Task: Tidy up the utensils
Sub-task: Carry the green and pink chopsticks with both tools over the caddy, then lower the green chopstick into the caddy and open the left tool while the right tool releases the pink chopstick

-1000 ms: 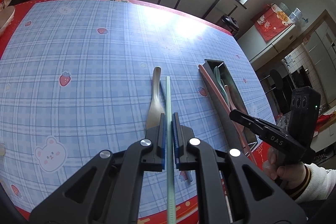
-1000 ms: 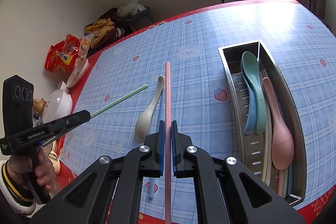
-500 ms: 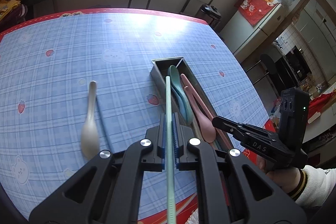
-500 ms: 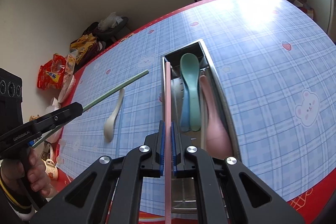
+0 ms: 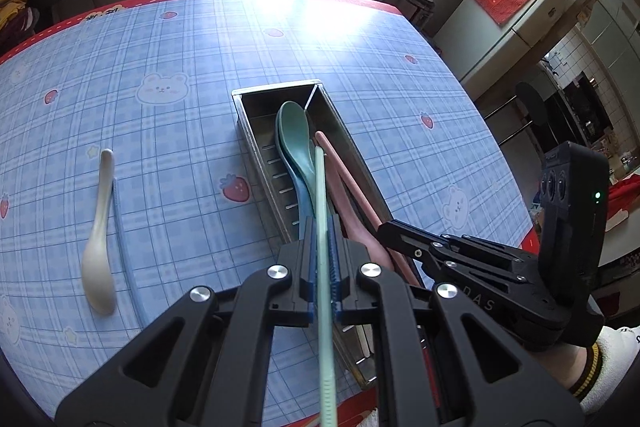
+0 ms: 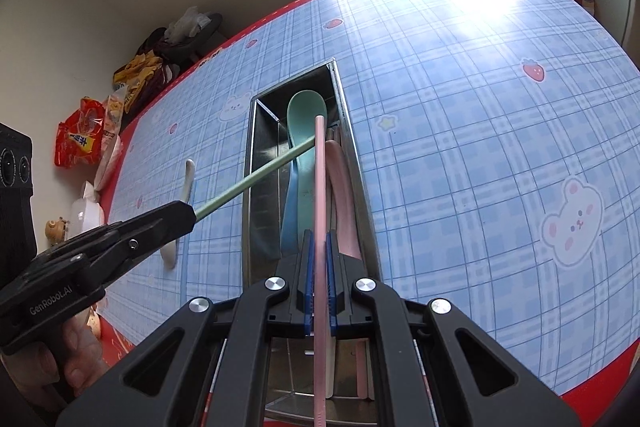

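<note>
Plaid tablecloth (image 5: 168, 131), left gripper (image 5: 320, 251) jaws clamping one green chopstick (image 5: 320, 211), right gripper (image 6: 318, 259) one pink chopstick (image 6: 319, 187)

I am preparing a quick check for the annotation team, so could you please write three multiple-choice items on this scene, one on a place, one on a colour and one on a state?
1. Where does the white spoon lie?
A. inside the metal tray
B. on the tablecloth, left of the metal tray
C. in the right gripper

2. What colour is the chopstick in the left gripper?
A. green
B. pink
C. white

3. What is the state of the right gripper?
A. open and empty
B. shut on a spoon
C. shut on the pink chopstick

Answers:
1. B: the left wrist view shows it flat on the blue tablecloth, apart from the metal tray.
2. A: the green chopstick runs between its pads.
3. C: the pink chopstick is clamped between its pads, its tip over the tray.
</note>
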Available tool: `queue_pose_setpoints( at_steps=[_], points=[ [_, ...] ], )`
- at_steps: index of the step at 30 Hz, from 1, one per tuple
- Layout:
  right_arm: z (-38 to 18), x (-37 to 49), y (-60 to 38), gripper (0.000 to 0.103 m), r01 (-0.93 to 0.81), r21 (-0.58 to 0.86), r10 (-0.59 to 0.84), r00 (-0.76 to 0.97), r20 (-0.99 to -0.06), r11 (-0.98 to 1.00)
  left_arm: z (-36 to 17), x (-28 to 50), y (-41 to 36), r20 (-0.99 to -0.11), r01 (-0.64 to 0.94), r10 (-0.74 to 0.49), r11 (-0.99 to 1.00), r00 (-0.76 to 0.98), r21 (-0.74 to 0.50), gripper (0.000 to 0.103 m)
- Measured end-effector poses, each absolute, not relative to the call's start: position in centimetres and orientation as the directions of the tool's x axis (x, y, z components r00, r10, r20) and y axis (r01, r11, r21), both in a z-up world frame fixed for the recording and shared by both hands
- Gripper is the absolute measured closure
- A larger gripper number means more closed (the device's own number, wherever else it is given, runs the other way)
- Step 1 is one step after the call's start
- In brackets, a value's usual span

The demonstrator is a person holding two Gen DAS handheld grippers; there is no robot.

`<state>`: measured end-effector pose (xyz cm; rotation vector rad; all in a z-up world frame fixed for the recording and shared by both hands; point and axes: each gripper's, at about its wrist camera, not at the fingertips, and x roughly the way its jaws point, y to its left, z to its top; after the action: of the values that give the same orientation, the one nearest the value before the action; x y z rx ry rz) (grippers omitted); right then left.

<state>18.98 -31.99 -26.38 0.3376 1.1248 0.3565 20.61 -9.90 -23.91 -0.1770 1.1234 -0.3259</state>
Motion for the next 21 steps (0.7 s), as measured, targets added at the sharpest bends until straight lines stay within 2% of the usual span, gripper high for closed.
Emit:
queue_pose_setpoints(
  at_steps=[6,21],
  points=[
    [-26.6,19.7,-31.7,0.097,-0.110,0.419,0.428,0.373,-0.823,0.902,-25.1,21.0,-10.9,-0.868,0.148,-0.330,0.944,0.370,-0.296,0.093],
    [-27.2,19.7,-32.7,0.097,-0.086,0.428,0.430,0.341,-0.836,0.900,-28.1,21.6,-13.3,-0.886,0.147,-0.385,0.922,0.259,-0.358,0.093]
  ],
)
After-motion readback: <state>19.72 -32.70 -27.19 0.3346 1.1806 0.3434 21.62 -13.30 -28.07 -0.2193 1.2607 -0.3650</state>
